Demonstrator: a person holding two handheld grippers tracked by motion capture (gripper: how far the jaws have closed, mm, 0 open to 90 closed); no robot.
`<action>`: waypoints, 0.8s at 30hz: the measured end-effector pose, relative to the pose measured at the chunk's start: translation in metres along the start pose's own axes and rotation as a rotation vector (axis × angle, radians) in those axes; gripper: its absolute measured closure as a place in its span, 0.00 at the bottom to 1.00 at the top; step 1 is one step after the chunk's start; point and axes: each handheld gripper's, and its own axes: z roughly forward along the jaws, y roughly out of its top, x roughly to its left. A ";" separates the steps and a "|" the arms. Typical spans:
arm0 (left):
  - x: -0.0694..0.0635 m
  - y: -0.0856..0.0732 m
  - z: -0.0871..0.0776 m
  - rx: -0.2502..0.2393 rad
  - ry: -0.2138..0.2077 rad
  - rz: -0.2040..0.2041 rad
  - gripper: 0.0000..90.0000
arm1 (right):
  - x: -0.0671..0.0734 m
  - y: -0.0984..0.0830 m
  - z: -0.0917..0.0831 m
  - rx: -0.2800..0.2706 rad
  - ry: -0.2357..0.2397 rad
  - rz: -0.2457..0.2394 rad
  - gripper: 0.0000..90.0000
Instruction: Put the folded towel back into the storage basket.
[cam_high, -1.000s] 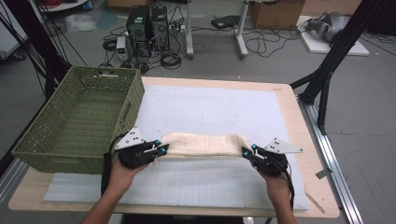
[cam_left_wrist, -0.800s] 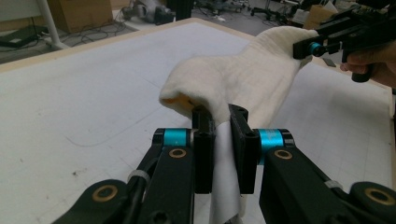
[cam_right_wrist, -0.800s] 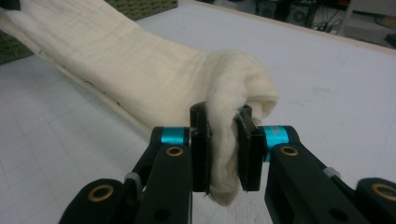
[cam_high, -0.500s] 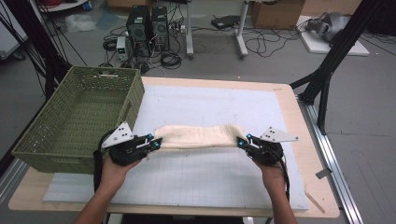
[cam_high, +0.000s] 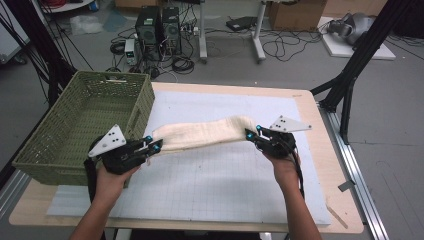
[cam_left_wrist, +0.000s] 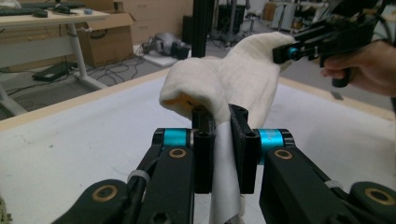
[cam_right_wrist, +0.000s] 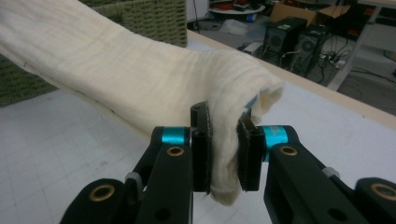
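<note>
So the cream towel (cam_high: 202, 134) is folded up and hanging in the air over the middle of the white mat (cam_high: 225, 185), stretched between both grippers. The left gripper (cam_high: 156, 146) is clenched on the end at about 9 o'clock, and the right gripper (cam_high: 248, 133) is clamped on the other end at 3 o'clock; in the gripper views, cloth is bunched tight between each pair of jaws. The green basket (cam_high: 60, 150) sits at 10 o'clock, right beside the left hand (cam_high: 112, 175). If it's going in there, I'd keep both ends level and taut, swing it over the rim, and let go only once it's inside.
</note>
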 end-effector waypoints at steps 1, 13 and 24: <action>0.000 0.001 -0.001 -0.005 -0.002 -0.006 0.90 | -0.001 0.004 0.003 -0.001 0.000 -0.009 0.87; -0.001 0.014 -0.017 -0.037 0.037 0.001 0.90 | -0.008 0.041 0.025 -0.014 0.004 -0.034 0.88; 0.006 0.018 -0.040 -0.064 0.103 -0.005 0.90 | -0.002 0.071 0.060 -0.033 0.027 -0.060 0.88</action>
